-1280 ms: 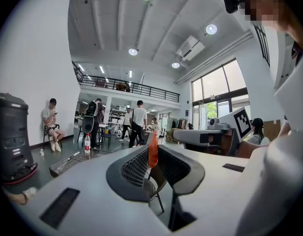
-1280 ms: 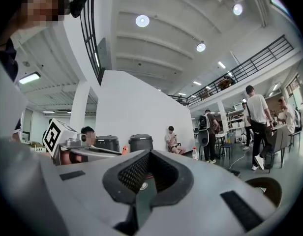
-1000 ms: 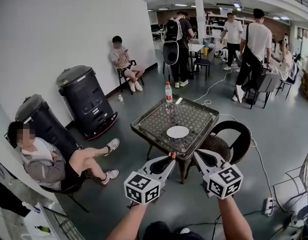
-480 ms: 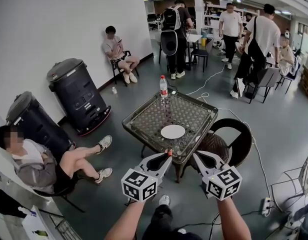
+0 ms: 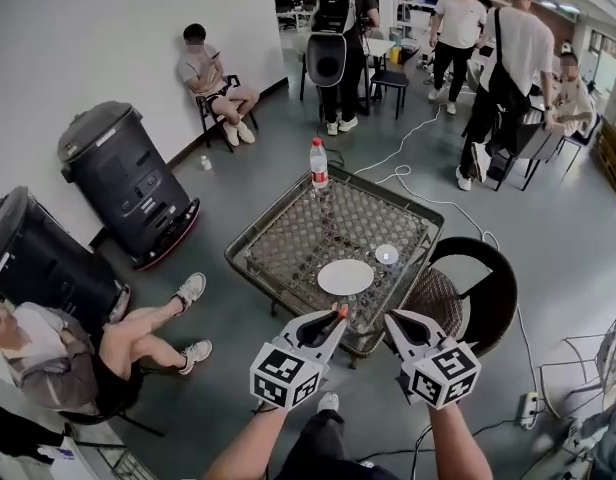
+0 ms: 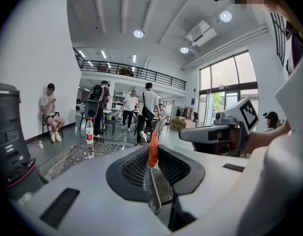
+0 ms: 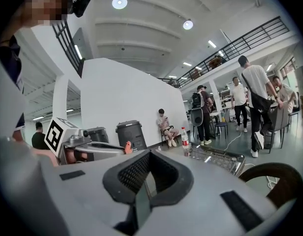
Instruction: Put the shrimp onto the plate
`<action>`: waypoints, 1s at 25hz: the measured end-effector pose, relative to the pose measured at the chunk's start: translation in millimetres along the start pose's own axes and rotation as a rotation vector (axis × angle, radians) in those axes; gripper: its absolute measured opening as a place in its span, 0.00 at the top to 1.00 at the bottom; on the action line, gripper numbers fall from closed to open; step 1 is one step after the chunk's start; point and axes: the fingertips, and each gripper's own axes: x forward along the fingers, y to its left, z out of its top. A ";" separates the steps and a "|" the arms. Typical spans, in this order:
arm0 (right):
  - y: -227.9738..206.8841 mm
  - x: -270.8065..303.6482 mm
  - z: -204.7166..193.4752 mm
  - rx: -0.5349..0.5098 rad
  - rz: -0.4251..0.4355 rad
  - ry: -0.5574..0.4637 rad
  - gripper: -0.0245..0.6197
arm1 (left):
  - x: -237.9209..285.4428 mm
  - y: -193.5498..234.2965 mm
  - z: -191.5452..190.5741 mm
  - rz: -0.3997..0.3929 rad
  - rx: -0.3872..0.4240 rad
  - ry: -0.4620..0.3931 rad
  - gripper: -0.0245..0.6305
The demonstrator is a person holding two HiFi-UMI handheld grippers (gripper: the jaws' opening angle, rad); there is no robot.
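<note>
Nearest the camera, the left hand-held gripper [image 5: 336, 317] is clenched on the shrimp [image 6: 153, 149]. In its own view the orange piece stands upright, pinched between the two dark mesh pads. The right hand-held gripper [image 5: 392, 319] is level with it and just beside it. Its jaws are pressed together with nothing between them. The two are close but not touching.

In the head view the shrimp [image 5: 340, 310] shows at the left tip, over the near rim of the desk [image 5: 278, 230]. It is not on the plate. How high it hangs above the desk cannot be told.

The white plate [image 5: 345, 277] lies bare on the near part of the patterned desk top, just beyond the shrimp. A small white round object [image 5: 387, 255] sits near the plate, a little further back and to the right. A water bottle [image 5: 318, 162] with a red label stands upright at the desk's far corner.

A dark wicker chair [image 5: 480, 290] stands against the desk's right side. On the floor to the left are two black bins [image 5: 121, 178] along the white wall, and a seated person [image 5: 48, 353] by the nearer one. Further back another person [image 5: 203, 73] sits against the wall, and several people [image 5: 508, 58] stand among tables and chairs.
</note>
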 end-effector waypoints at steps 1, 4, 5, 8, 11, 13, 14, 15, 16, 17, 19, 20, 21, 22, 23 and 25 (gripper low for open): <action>-4.9 12.0 -0.7 0.009 -0.004 0.008 0.95 | 8.0 10.1 -1.4 -0.006 0.001 0.012 0.86; -21.8 47.6 0.2 0.024 -0.013 0.025 0.95 | 33.6 40.2 -2.0 -0.025 0.010 0.030 0.86; -27.2 57.7 0.1 0.027 -0.019 0.031 0.95 | 41.2 48.8 -2.4 -0.036 0.013 0.034 0.86; -40.9 78.8 -2.6 0.042 -0.059 0.058 0.95 | 58.5 67.1 -8.4 -0.083 0.010 0.059 0.86; -49.9 96.1 -5.7 0.055 -0.089 0.076 0.95 | 69.9 82.7 -14.9 -0.115 -0.003 0.078 0.86; -52.6 106.1 -7.4 0.056 -0.093 0.084 0.95 | 76.1 92.0 -16.3 -0.126 -0.005 0.084 0.86; -53.8 110.0 -7.9 0.056 -0.092 0.088 0.95 | 79.1 95.9 -16.0 -0.129 -0.006 0.086 0.86; -55.6 113.1 -7.6 0.055 -0.091 0.092 0.95 | 82.1 99.0 -15.0 -0.130 -0.006 0.088 0.86; -57.9 115.7 -6.4 0.053 -0.091 0.095 0.95 | 84.9 101.2 -13.4 -0.131 -0.007 0.089 0.86; -60.2 118.1 -4.4 0.052 -0.089 0.096 0.95 | 87.4 102.9 -11.4 -0.130 -0.007 0.089 0.86; -63.6 122.7 0.5 0.048 -0.082 0.098 0.95 | 91.7 105.3 -7.5 -0.126 -0.009 0.089 0.86; -64.9 124.7 2.4 0.046 -0.077 0.098 0.95 | 93.8 105.9 -6.3 -0.124 -0.010 0.090 0.86; -66.1 126.7 3.4 0.043 -0.073 0.099 0.95 | 95.8 106.3 -6.1 -0.121 -0.011 0.092 0.86; -67.3 128.8 3.5 0.041 -0.067 0.099 0.95 | 97.6 106.9 -6.7 -0.118 -0.010 0.094 0.86; -68.4 131.4 3.0 0.039 -0.059 0.100 0.95 | 99.1 107.8 -7.7 -0.112 -0.010 0.096 0.86; -70.5 137.1 2.5 0.034 -0.037 0.103 0.95 | 101.7 110.3 -9.5 -0.094 -0.009 0.099 0.86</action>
